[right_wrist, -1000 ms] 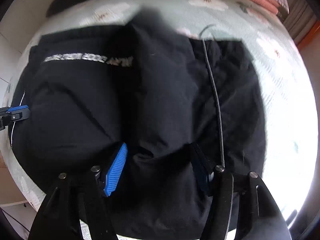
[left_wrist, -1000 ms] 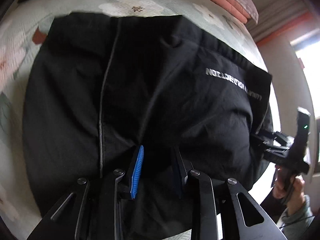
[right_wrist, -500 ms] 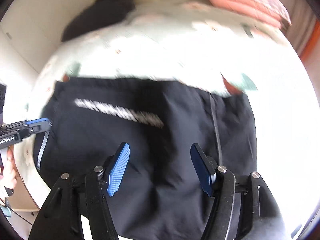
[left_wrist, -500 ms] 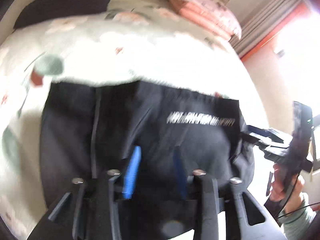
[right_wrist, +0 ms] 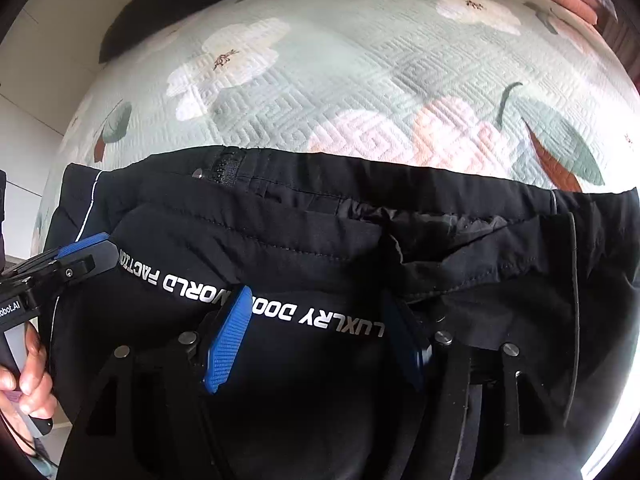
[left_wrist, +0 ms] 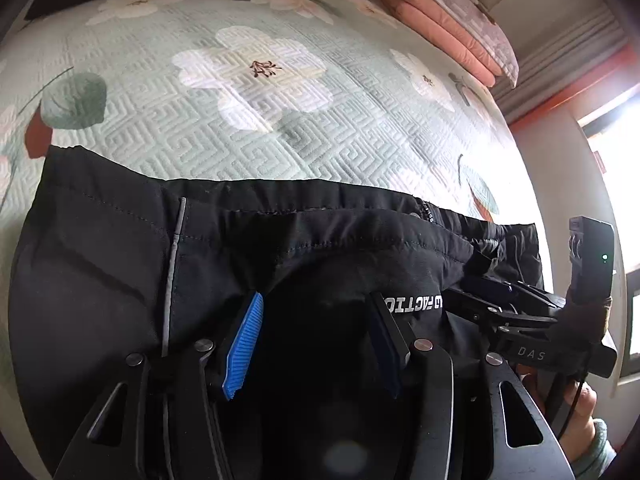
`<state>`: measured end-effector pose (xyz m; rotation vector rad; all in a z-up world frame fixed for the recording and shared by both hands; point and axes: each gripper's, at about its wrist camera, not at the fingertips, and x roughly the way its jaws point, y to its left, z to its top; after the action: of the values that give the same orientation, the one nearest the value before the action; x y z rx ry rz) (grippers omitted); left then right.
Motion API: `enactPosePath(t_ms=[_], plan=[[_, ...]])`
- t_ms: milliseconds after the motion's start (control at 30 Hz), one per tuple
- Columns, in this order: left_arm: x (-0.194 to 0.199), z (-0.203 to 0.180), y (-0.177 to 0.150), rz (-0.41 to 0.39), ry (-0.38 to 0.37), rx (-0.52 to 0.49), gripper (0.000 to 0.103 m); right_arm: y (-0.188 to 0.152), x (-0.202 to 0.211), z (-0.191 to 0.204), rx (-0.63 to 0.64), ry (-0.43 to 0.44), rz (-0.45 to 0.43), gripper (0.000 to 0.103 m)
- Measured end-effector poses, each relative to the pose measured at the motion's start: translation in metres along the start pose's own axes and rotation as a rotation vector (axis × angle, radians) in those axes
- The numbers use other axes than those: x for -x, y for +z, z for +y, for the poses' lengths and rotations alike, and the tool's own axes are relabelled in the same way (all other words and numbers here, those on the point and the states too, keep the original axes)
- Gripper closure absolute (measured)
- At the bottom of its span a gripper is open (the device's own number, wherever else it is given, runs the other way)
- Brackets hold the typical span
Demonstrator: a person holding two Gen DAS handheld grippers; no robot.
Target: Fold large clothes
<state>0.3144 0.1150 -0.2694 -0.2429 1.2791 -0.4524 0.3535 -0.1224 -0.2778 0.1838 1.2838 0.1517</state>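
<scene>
A bed fills nearly the whole scene, covered by a pale green quilted bedspread stitched in a maze pattern and printed with large white and pink flowers and dark green leaves. At the far end of the bed lies a stack of folded pink bedding. To the right, a pale wall with an orange trim band meets a very bright window. A separate dark cloth lies at the bed's far left corner.

A folded black garment lies across the near part of the bed. Its far edge runs straight from side to side, with a zipper showing near the left end. Beyond that edge the bedspread is bare up to the bedding stack. White lettering runs along the top layer, and thin grey piping lines run down either side.

The left tongs hover over the garment near its left part; their jaws are opening, with only flat cloth lying below them, not pinched. The right tongs hang over the lettering, spread apart and pinching nothing. A hand grips the left handle at the garment's near left edge.
</scene>
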Motion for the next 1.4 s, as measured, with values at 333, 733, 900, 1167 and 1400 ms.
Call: enactPosePath(t_ms=[333,733,900,1167,1400], plan=[[0.054,-0.015,-0.018,-0.074,0.168,-0.021,0.048,-0.061,0.095,-0.026,0.050,0.041,-0.104,0.033],[0.088,-0.051,-0.046,-0.127,0.385,-0.164,0.048,-0.124,0.134,-0.067,0.032,-0.114,-0.054,0.030],[0.091,-0.065,-0.051,-0.135,0.424,-0.223,0.048,-0.137,0.142,-0.091,0.003,-0.153,-0.041,0.030],[0.115,-0.022,-0.068,-0.087,0.377,-0.231,0.047,-0.142,0.153,-0.133,-0.045,-0.197,-0.070,0.028],[0.103,0.093,-0.070,0.045,0.122,0.068,0.046,-0.143,0.118,-0.178,-0.154,-0.026,-0.022,0.026]])
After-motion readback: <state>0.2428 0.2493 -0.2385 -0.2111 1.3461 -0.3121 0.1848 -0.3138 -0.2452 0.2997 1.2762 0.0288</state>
